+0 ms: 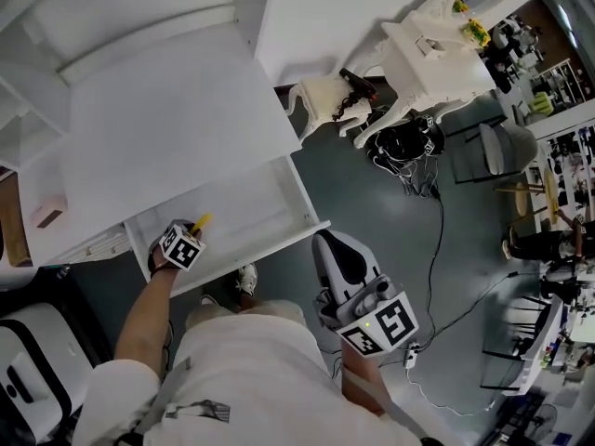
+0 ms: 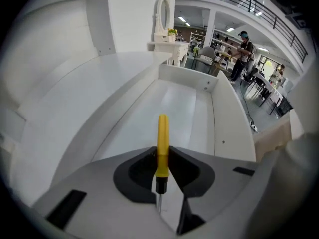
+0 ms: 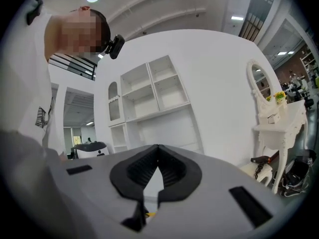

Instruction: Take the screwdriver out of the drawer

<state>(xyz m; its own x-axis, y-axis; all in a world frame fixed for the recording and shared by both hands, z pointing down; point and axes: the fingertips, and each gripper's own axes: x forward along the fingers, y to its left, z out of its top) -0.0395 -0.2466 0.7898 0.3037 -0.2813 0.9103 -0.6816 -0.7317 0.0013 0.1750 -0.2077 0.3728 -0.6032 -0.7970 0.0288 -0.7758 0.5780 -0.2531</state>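
Item: screwdriver (image 2: 162,143), yellow handle, black collar, thin metal shaft. It is clamped in your left gripper (image 2: 162,166) and hangs over the open white drawer (image 1: 270,249), inside the line of its walls; it looks clear of the drawer floor, though no view confirms the gap. Step in hand, as judged: lift-out. Raise the tool straight up until the handle tip is above the drawer rim, and only then carry it towards you; a sideways pull made too soon could knock the free end on the front panel or a side wall. The grip sits low on the handle, just above the collar, so most of the handle sticks out unsupported. Hold the wrist steady and avoid quick turns, since a smooth round handle may pivot between the pads. Left jaws: drawn in to a narrow gap, pads pressed on both sides of the handle, shaft running back towards the camera. Right gripper (image 3: 157,158): held level and away from the drawer, jaws closed together with nothing between them.
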